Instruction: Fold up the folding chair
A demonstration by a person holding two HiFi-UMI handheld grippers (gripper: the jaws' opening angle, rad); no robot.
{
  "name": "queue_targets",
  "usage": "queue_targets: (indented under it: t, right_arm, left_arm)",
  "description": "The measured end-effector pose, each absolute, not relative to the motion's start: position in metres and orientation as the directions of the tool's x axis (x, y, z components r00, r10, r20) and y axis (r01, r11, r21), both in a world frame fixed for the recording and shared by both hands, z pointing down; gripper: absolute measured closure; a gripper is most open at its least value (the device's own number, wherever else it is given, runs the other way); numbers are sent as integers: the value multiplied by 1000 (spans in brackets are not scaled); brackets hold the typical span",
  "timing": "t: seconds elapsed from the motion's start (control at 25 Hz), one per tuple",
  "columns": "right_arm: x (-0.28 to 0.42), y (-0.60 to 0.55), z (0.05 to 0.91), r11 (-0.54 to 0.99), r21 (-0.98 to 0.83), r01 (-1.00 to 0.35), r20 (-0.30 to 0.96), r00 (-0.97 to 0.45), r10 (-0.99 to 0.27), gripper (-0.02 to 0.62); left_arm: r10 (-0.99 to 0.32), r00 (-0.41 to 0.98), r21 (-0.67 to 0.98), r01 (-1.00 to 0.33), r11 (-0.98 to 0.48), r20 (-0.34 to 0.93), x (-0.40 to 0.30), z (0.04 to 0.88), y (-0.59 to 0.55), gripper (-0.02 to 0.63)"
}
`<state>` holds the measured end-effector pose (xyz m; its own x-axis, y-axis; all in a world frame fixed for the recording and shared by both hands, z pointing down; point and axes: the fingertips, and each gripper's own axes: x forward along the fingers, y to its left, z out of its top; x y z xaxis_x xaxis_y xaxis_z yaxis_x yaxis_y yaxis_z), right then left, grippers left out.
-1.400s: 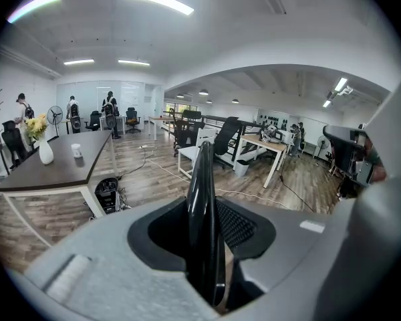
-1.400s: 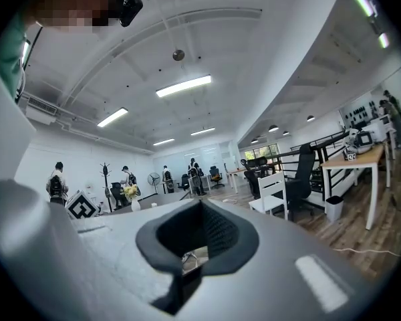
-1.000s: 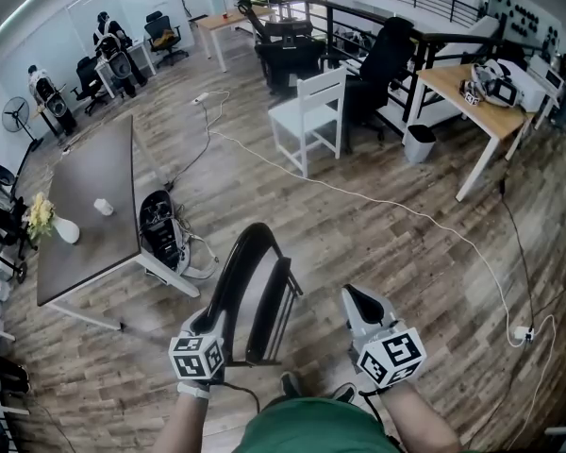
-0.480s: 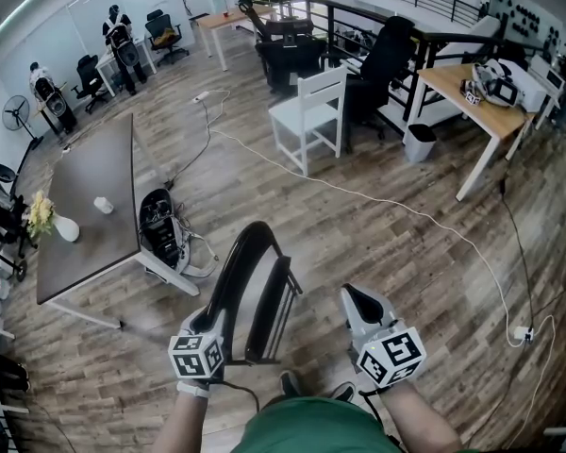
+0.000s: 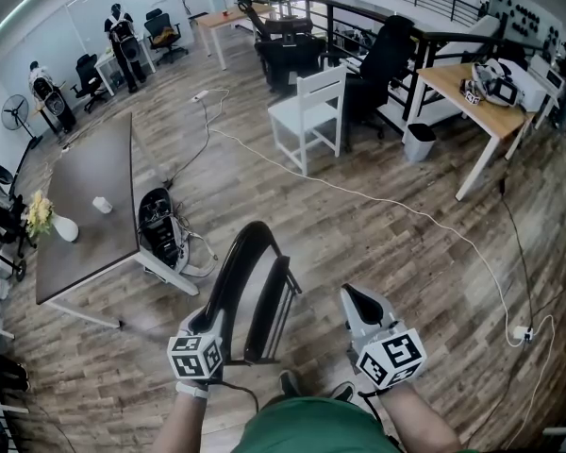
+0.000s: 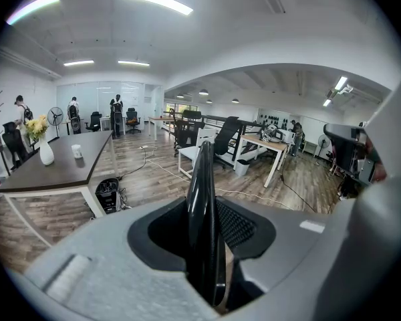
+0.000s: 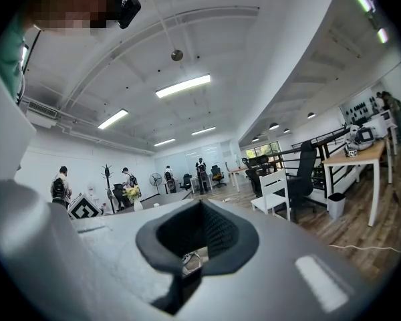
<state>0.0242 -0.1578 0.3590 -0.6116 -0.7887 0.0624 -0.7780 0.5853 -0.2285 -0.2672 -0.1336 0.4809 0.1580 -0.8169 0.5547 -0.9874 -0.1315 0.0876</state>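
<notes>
**One folding chair, two tools**

The left tool [image 5: 210,327] clamps the black folding chair [image 5: 234,276] by its frame. The right tool [image 5: 352,297], closed and empty, hovers just right of the folding chair. Beyond stands one white chair [image 5: 311,111], and to the left one worktop [image 5: 94,173].

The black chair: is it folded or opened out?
Folded: the black chair shows as one thin slab, clamped in the left gripper.

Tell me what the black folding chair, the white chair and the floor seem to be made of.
Folding chair: glossy black, mirroring the ceiling lights; painted metal or hard plastic, hard to tell which.
White chair: probably painted wood, given its flat slats and matte white finish.
Floor: wood-grain planks, either timber or laminate.
</notes>
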Motion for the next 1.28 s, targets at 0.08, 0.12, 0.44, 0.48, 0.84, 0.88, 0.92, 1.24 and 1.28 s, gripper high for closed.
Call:
queue_targets:
  t: [0.08,0.12,0.44,0.48,0.84,0.88,0.92,1.24,1.28]
  right_arm:
    - [25,-159,360,582,-234,-778,62,-610,-790,592]
    - [26,-160,360,581,-236,-779,62,-609,-791,592]
    - [24,-158,360,584,-220,-782,62,-608,-791,592]
    - [24,-158,360,583,-222,-782,61,-608,-792,592]
    - [26,-161,361,575,-231,-785,64,-601,-796,592]
    - [26,-161,361,574,-232,-785,63,-601,-797,592]
    - [26,-161,361,573,-233,-786,64,-600,-797,592]
    - [24,-162,363,568,-241,-787,69,-597,-799,592]
    - [24,-162,363,567,-243,-787,70,-597,-799,592]
  left_arm:
    - [-817,157,88,-988,-131,555,-268,482,-135,463]
    - [-817,157,88,-988,-130,555,-267,482,-135,463]
    - [-818,155,85,-988,-129,554,-268,482,-134,463]
    - [-817,155,86,-988,-129,555,-268,482,-133,463]
    - [-817,154,84,-988,-130,555,-268,481,-134,463]
    - [-817,154,84,-988,-129,555,-268,481,-134,463]
    - [-817,154,84,-988,-129,555,-268,481,-134,463]
    - [-816,161,92,-987,-132,555,-268,480,-133,463]
    - [-816,162,92,-987,-133,555,-268,480,-133,463]
